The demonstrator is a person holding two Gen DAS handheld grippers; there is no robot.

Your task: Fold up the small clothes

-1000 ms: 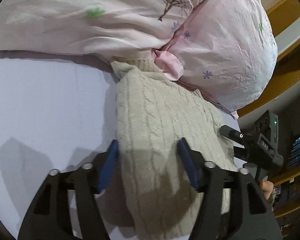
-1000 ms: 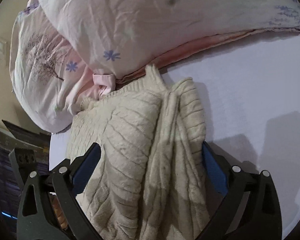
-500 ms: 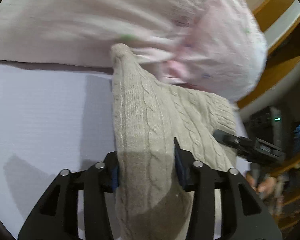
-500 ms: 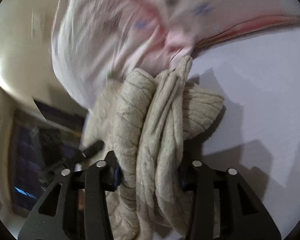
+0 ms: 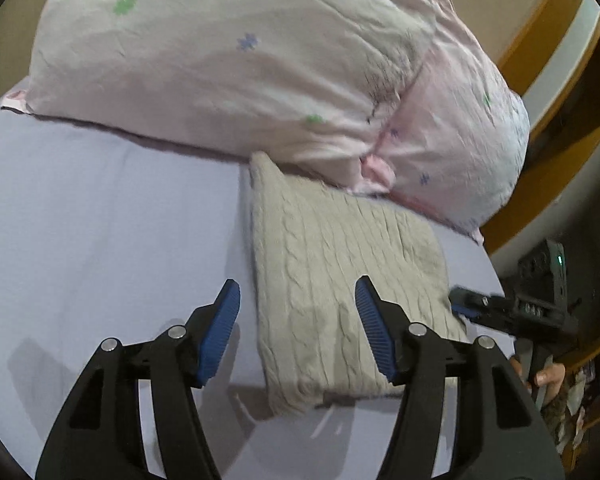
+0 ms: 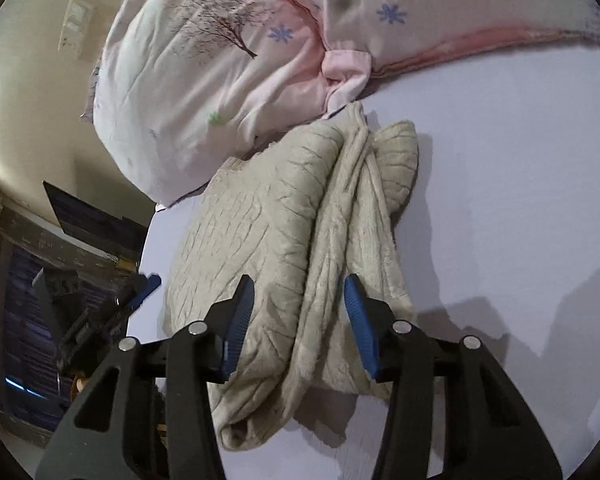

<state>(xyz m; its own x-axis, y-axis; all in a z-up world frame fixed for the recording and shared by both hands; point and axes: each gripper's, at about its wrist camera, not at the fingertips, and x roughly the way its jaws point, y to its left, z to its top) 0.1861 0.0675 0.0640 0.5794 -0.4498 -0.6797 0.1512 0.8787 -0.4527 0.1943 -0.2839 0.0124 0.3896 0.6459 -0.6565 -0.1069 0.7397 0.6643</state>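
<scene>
Both tools hang with jaws spread and nothing in them, the left gripper [image 5: 296,320] and right gripper [image 6: 298,316] poised over the folded cable-knit sweater [image 5: 340,280], which lies on the lavender sheet [image 5: 100,220] against the pink pillows [image 5: 228,64], apparently ready for another fold.

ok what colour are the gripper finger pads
Blue, ribbed pads; clearest in the left wrist view.

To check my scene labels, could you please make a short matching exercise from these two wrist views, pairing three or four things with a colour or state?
Things:
1. sweater
2. pillow
3. bed sheet
4. left gripper

Descriptions:
A. pale lavender, plain
B. open, blue pads
C. beige cable knit, folded
D. pink with small flowers

Pairs: 1-C, 2-D, 3-A, 4-B
</scene>
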